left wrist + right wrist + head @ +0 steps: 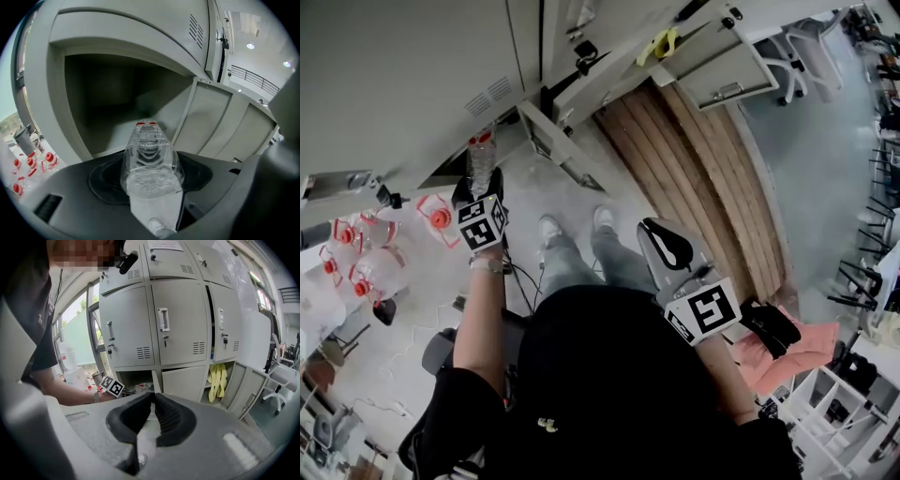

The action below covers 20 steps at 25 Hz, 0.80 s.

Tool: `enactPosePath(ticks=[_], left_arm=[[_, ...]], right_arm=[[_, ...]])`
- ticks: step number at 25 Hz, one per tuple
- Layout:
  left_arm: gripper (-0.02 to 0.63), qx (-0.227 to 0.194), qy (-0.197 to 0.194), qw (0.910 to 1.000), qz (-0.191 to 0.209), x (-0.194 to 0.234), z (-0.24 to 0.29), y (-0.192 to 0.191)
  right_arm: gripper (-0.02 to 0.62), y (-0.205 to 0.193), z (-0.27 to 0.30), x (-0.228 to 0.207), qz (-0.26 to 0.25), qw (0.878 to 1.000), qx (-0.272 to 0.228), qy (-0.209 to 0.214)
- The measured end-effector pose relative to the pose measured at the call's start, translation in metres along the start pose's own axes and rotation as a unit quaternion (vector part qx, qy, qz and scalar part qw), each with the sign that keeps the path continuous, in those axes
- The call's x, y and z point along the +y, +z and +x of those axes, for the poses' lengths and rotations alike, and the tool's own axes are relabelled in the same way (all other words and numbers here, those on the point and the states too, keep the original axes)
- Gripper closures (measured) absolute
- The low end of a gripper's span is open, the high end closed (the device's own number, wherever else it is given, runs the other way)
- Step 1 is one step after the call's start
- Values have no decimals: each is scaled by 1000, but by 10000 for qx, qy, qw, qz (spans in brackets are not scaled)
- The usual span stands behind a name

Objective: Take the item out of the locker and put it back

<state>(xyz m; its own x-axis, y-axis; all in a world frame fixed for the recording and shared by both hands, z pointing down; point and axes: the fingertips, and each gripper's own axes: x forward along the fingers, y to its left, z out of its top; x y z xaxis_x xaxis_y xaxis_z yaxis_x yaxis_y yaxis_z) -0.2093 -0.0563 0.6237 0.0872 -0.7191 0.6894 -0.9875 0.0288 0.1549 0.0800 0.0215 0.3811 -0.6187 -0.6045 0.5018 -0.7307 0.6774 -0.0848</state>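
Observation:
A clear plastic water bottle [481, 155] with a red cap is clamped between the jaws of my left gripper [478, 183], its base toward the camera. In the left gripper view the bottle [151, 161] points cap-first at the dark, open bottom locker compartment [108, 103], just outside its mouth. The compartment's door [213, 124] stands swung out to the right. My right gripper [656, 234] is held near the person's body, away from the lockers. In the right gripper view its pads [152, 397] meet at the tip with nothing between them.
Several large water jugs [356, 267] with red caps stand on the floor at the left. Another locker door [246, 387] hangs open at the right, with yellow gloves [215, 378] inside. A wooden platform [703, 169] runs along the lockers. A pink cloth [802, 352] lies at the lower right.

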Motion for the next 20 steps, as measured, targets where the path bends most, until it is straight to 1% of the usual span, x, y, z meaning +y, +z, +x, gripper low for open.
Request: enactPosePath(ticks=[8, 15, 20], left_arm=[[305, -150, 94, 9998, -23, 2, 28, 8], [296, -349, 369, 9986, 127, 1, 51, 14], [295, -493, 518, 9972, 209, 3, 66, 14]], right_arm=[[571, -6, 0, 2, 68, 9999, 87, -82], [571, -9, 4, 7, 105, 9998, 140, -25], [571, -2, 11, 10, 77, 9999, 127, 35]])
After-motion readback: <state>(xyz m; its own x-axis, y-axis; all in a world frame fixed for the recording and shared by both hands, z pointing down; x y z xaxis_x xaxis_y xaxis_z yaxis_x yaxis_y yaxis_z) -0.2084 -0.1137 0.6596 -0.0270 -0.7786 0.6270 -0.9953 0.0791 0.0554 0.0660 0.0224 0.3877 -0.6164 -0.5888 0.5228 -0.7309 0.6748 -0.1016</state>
